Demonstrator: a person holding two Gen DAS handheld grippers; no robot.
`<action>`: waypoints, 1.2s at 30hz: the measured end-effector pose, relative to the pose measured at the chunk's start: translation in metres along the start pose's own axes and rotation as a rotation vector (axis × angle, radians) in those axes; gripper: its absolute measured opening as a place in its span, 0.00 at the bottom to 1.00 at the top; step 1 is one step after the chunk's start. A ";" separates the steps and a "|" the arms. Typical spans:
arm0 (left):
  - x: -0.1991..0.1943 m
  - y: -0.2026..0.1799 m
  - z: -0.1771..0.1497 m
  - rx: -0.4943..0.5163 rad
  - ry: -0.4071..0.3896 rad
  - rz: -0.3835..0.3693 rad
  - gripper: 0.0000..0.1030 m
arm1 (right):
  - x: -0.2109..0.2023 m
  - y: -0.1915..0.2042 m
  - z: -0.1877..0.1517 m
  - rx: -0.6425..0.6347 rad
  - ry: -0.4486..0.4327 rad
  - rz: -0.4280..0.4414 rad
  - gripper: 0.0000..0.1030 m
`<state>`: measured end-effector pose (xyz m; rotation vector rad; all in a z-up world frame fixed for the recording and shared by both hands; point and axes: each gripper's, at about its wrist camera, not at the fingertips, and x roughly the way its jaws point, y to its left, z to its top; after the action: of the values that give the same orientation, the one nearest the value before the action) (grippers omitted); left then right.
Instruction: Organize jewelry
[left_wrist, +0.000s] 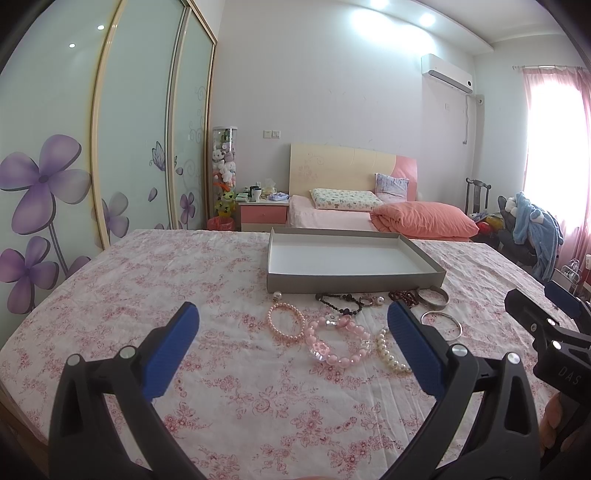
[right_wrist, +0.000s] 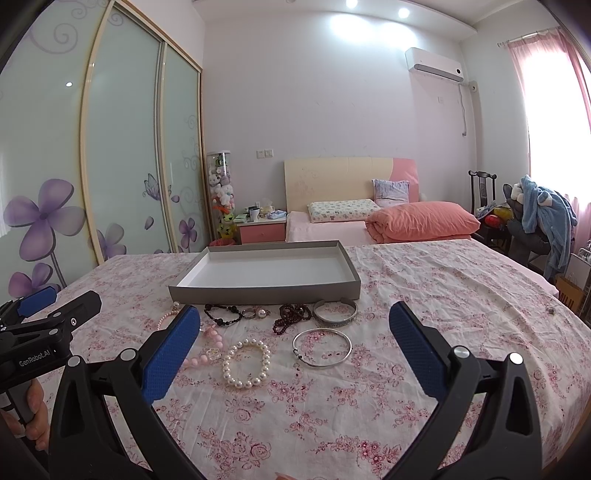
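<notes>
Floral bedsheet (right_wrist: 424, 295) held jewelry near gray tray (right_wrist: 266, 291). Both grippers released, empty. White pearl bracelet (right_wrist: 246, 363) lay just ahead of right gripper (right_wrist: 295, 350), left gripper (left_wrist: 291, 343) faced pink bead bracelet (left_wrist: 338, 341).

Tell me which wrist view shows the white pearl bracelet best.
The right wrist view: the white pearl bracelet lies as a whole, unobstructed loop on the floral cloth between the open gripper's fingers. In the left wrist view, the left gripper's finger covers part of the bracelet, leaving only a curved strand.

Floral tablecloth (left_wrist: 147, 295), bed (left_wrist: 332, 218), coral duvet (right_wrist: 421, 218), flowered wardrobe doors (left_wrist: 110, 147).
</notes>
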<state>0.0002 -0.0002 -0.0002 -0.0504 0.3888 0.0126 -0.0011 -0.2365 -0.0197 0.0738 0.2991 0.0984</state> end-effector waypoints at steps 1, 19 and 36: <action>0.000 0.000 0.000 0.000 0.000 0.000 0.96 | 0.000 0.000 0.000 0.000 0.000 0.000 0.98; 0.000 0.000 0.000 0.001 0.002 0.000 0.96 | 0.000 0.000 0.000 0.002 0.002 0.000 0.98; 0.000 0.000 0.000 0.001 0.004 0.001 0.96 | 0.001 -0.002 -0.003 0.002 0.005 0.000 0.98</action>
<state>0.0005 -0.0003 -0.0002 -0.0496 0.3925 0.0131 -0.0010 -0.2380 -0.0227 0.0758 0.3038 0.0981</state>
